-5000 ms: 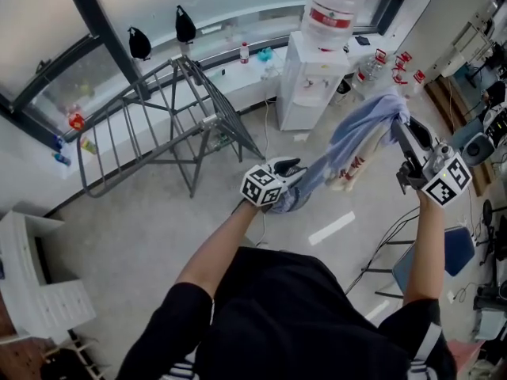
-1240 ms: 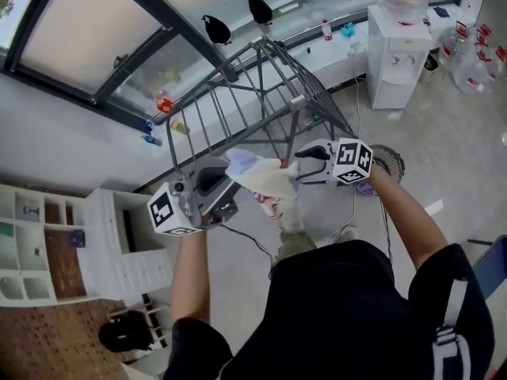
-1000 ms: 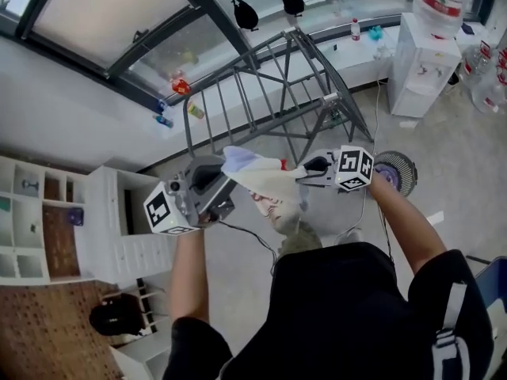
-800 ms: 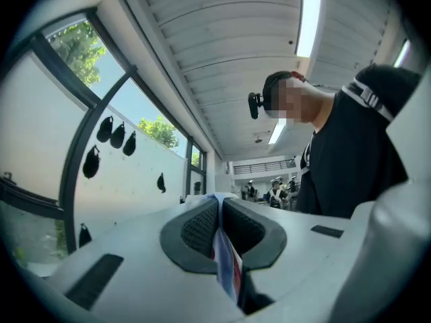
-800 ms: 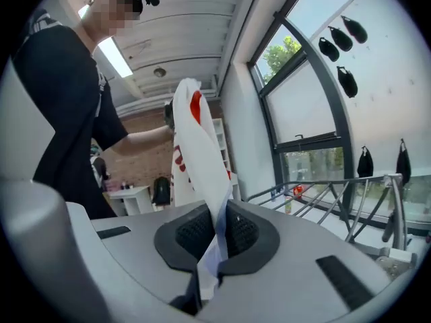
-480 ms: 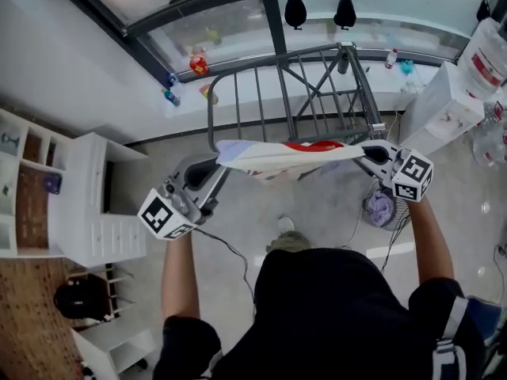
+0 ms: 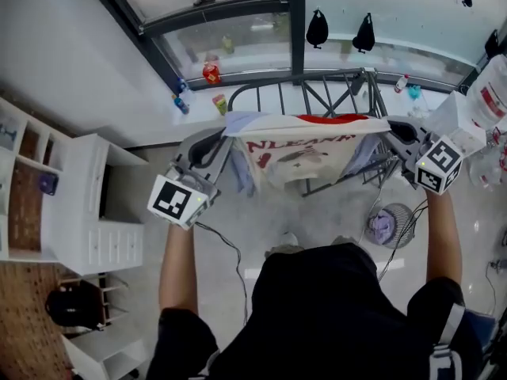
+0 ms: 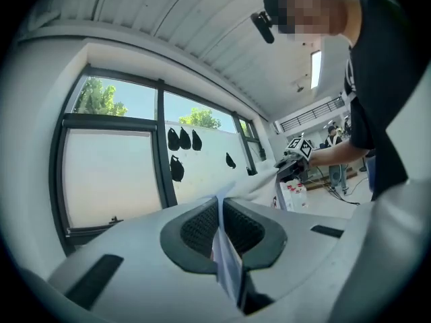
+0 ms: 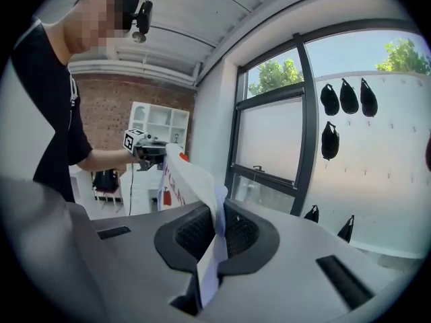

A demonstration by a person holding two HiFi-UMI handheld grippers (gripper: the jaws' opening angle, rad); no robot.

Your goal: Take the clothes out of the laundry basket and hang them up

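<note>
A white T-shirt (image 7: 305, 147) with red lettering hangs stretched wide between my two grippers, in front of the grey drying rack (image 7: 348, 85). My left gripper (image 7: 225, 135) is shut on the shirt's left top edge; in the left gripper view the cloth (image 8: 250, 184) runs out of the closed jaws (image 8: 220, 212). My right gripper (image 7: 393, 126) is shut on the right top edge, the fabric (image 9: 190, 177) pinched between its pads (image 9: 218, 225). A round wire laundry basket (image 7: 385, 224) with purple clothes stands on the floor below my right arm.
A white shelf unit (image 7: 87, 204) stands at the left. A water dispenser (image 7: 475, 105) is at the right. Bottles (image 7: 211, 71) sit on the window sill, black bags (image 7: 317, 28) hang on the window behind the rack, and a cable (image 7: 226, 252) trails across the floor.
The shirt was bunched between the grippers; now it is pulled out flat and wide. The right gripper has moved right and up, the left one has swung along.
</note>
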